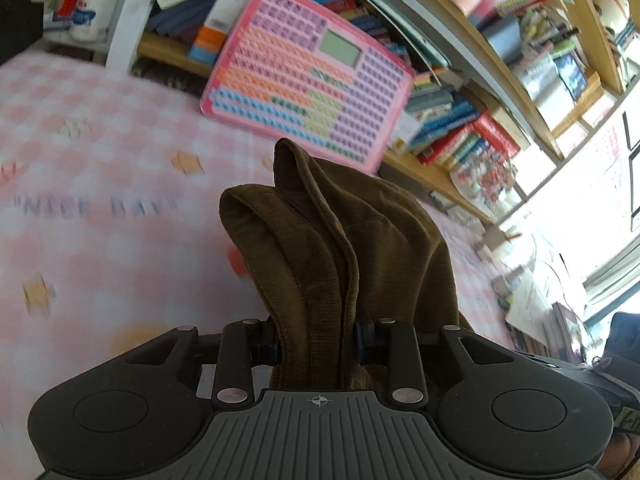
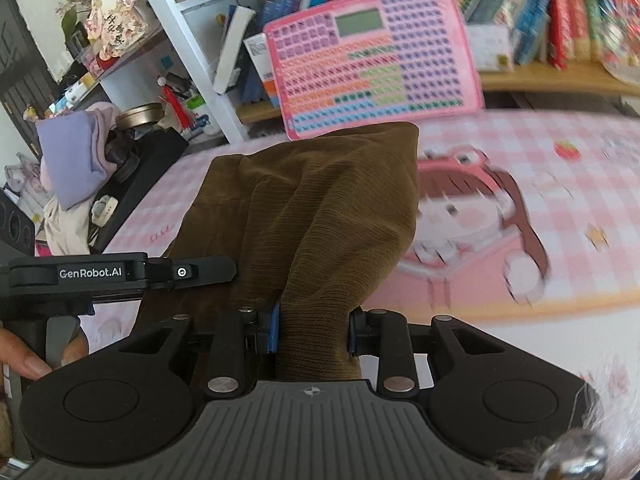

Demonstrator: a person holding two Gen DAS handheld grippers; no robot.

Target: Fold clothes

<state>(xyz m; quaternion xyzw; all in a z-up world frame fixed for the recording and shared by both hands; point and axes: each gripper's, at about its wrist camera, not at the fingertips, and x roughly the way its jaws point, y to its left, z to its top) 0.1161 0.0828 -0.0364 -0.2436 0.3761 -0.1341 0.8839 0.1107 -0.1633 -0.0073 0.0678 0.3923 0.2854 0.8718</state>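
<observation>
Behind pink checked bedsheet (image 1: pixel 100 128), crowded bookshelves (image 1: pixel 460 92).

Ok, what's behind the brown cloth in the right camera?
Behind the brown cloth, held in the right gripper, a pink keyboard toy leans against shelves of books. The cloth hides the toy's bottom edge and the pink checked sheet directly behind it.

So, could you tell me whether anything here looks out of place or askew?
Only the pink keyboard toy: it leans tilted against the bookshelf at the bed's edge. The brown garment is bunched, but simply because both grippers hold it.
</observation>
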